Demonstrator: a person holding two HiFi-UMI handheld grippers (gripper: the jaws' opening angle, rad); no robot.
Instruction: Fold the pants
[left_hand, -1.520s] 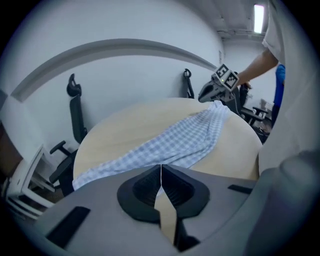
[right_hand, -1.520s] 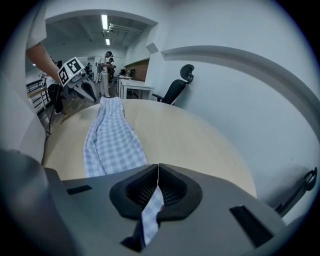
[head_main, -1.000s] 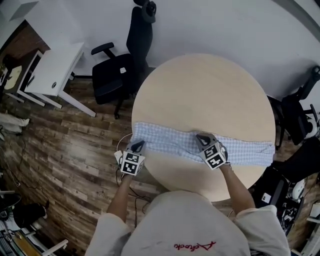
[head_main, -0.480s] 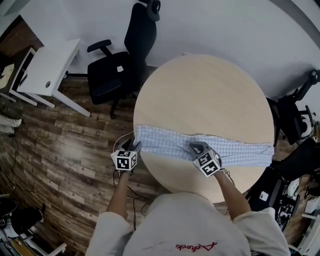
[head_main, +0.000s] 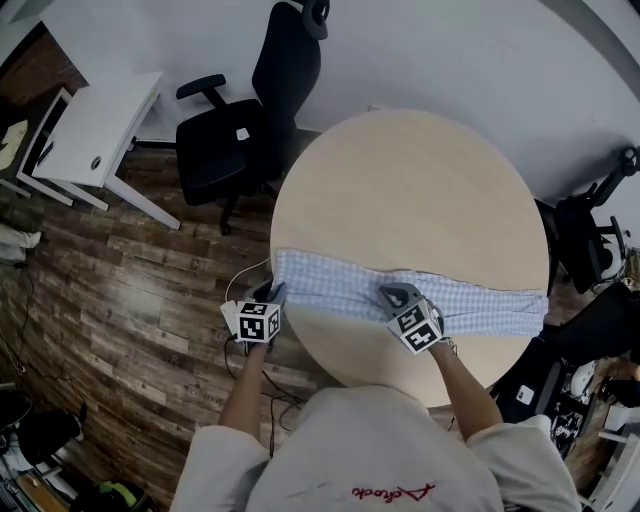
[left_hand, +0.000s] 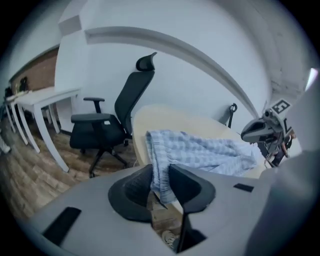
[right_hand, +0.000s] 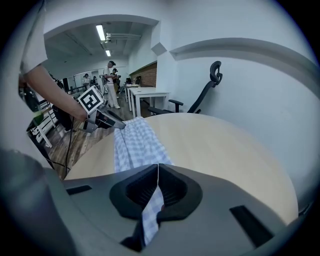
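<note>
As pants (head_main: 340, 285) span the table (head_main: 410, 190), chair (head_main: 230, 140) beyond, white desk (head_main: 95, 125) nearby

**Upper tabletop open; chairs crowd 2 sides**

In the head view the round table (head_main: 410, 180) is bare across its whole upper half, so you have free sweep there right up to the far rim. The pants (head_main: 480, 305) lie as 1 band across the lower part, from the left rim to the right rim. A bare strip of tabletop runs below them.

Off the table's upper left, 1 black office chair (head_main: 235, 140) stands close to the rim, with a white desk (head_main: 95, 125) further left. At the right edge, another black chair (head_main: 590, 235) sits near the rim. Lower left is open wood floor (head_main: 130, 300).
</note>
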